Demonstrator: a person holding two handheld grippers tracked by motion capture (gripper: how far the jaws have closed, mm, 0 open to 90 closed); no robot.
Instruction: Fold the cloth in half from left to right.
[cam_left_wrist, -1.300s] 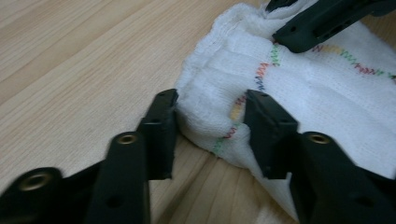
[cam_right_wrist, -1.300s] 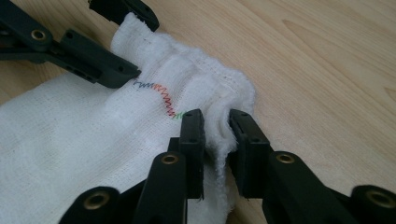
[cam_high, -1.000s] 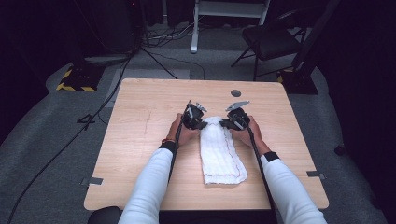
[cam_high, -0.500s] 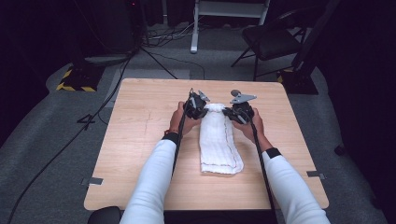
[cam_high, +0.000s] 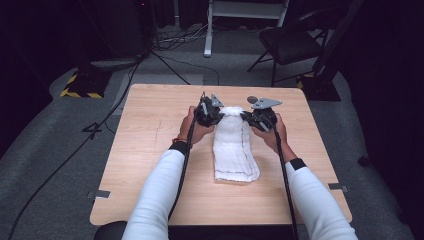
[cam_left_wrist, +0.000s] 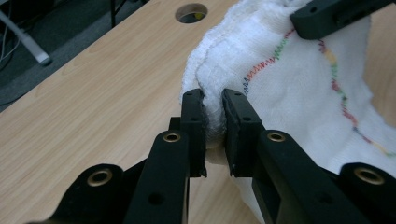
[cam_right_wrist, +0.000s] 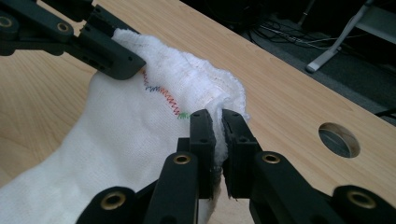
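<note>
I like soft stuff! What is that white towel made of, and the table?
The towel looks like soft woven cotton, matte and fuzzy, with rainbow stitching along its edge. The table looks like pale wood or wood-look laminate: smooth, with faint grain lines. Which one is hard to tell.

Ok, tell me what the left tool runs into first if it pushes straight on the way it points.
The left tool is already shut on the towel, so it would press further into that cloth first. Just beyond, the right tool grips the same far edge and probably comes next, though the depth between them is hard to judge.
</note>
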